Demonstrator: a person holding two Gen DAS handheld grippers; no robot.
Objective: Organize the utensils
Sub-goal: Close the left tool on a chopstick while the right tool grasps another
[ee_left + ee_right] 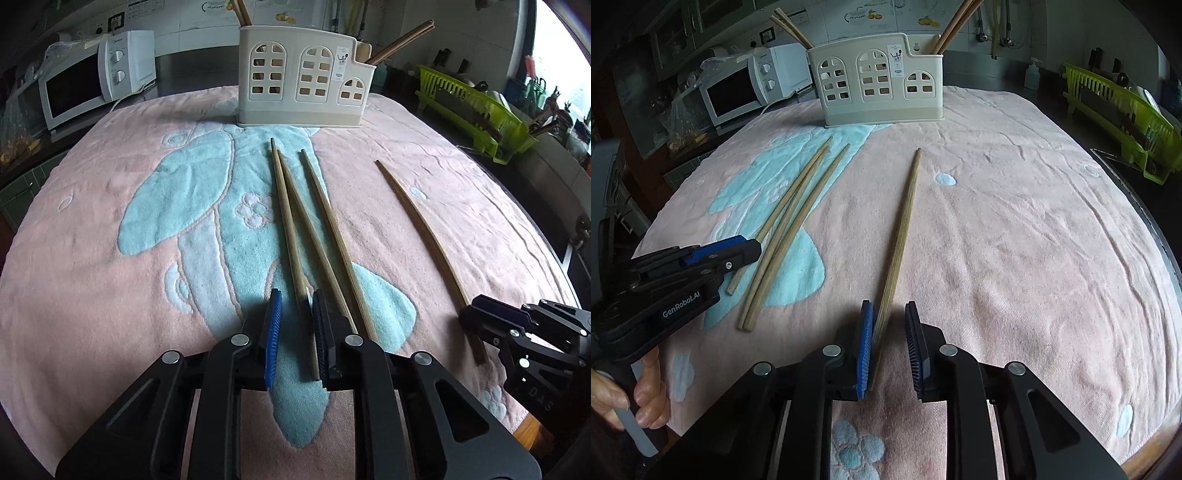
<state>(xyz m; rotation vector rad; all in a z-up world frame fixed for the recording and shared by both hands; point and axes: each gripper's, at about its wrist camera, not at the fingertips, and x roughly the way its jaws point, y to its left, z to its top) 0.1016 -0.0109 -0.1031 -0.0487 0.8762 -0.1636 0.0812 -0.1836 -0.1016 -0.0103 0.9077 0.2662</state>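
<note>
Several wooden chopsticks lie on a pink and blue towel (110,221). Three chopsticks (314,229) lie together at the middle; the leftmost one (291,240) runs between the jaws of my left gripper (297,306), which is open around its near end. A lone chopstick (901,229) lies to the right; its near end sits between the jaws of my open right gripper (890,317), against the left blue pad (866,332). A cream utensil holder (299,81) stands upright at the towel's far edge, with chopsticks (402,40) standing in it.
A white microwave (92,81) stands at the back left. A green dish rack (476,110) stands at the right. The towel (1034,221) covers the whole table. The right gripper's body (524,332) shows in the left wrist view.
</note>
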